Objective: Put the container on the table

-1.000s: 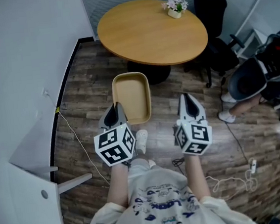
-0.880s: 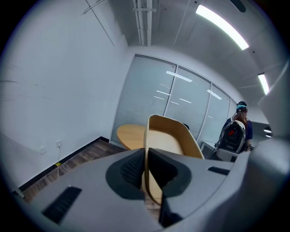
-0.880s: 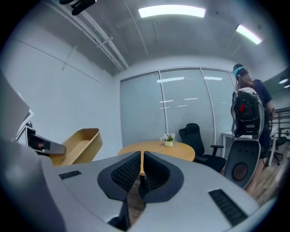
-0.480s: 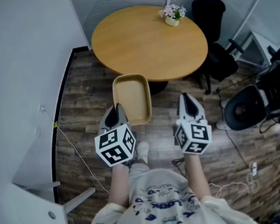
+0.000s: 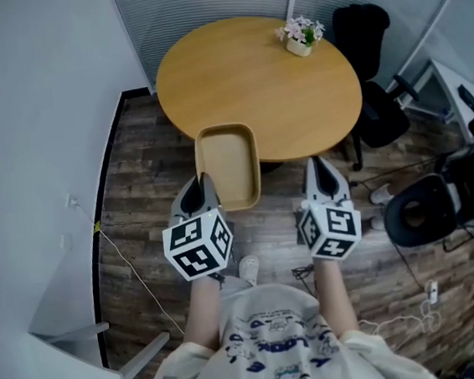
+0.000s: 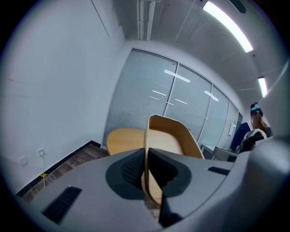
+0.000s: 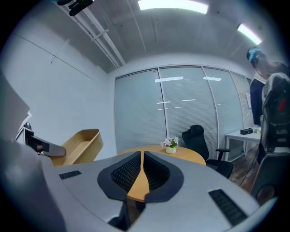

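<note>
A tan plastic container, oblong and empty, hangs in the air with its far end over the near edge of the round wooden table. My left gripper is shut on the container's near rim; in the left gripper view the thin rim runs between the jaws of that gripper. My right gripper hovers level with it to the right, shut with nothing held. From the right gripper view the container shows at the left and the table lies ahead.
A small flower pot stands at the table's far right side. Black office chairs stand behind the table and at the right. A white wall runs along the left. Cables lie on the wood floor.
The person has stepped toward the table. The container, still held by the left gripper, now reaches over the table's near edge. Both grippers keep their spacing.
</note>
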`<action>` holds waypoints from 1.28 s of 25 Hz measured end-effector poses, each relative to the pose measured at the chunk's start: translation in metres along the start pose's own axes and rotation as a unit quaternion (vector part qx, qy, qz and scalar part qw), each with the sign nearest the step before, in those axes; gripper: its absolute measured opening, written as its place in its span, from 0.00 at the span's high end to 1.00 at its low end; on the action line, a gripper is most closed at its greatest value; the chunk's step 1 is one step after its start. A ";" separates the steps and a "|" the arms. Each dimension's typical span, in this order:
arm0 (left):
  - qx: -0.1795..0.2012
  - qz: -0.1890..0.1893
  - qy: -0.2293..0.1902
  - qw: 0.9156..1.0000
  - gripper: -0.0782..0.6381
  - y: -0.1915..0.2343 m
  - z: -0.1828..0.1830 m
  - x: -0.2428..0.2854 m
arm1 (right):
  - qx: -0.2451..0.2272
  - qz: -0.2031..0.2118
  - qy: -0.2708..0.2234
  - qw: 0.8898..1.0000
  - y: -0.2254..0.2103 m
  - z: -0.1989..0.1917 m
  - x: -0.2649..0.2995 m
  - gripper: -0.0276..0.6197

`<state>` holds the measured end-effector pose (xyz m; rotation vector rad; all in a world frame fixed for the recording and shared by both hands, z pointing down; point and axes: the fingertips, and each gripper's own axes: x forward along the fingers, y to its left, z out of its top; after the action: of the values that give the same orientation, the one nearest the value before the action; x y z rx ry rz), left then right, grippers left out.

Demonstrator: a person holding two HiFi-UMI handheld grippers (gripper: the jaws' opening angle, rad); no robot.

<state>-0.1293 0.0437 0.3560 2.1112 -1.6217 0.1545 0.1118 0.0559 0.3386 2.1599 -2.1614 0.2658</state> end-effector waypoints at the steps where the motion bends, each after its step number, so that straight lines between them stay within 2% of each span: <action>1: 0.000 -0.001 0.001 1.000 0.87 0.003 0.003 0.006 | 0.000 -0.001 0.001 1.000 0.001 0.001 0.007 0.92; 17: -0.009 -0.001 0.029 1.000 0.87 0.016 0.010 0.077 | -0.004 -0.009 0.030 1.000 -0.010 -0.009 0.077 0.92; 32: -0.015 0.023 0.032 0.999 0.87 0.009 0.037 0.170 | -0.007 0.026 0.043 0.999 -0.033 -0.001 0.186 0.92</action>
<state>-0.0946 -0.1237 0.3875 2.0261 -1.6262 0.2106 0.1436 -0.1264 0.3746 2.0480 -2.1675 0.3394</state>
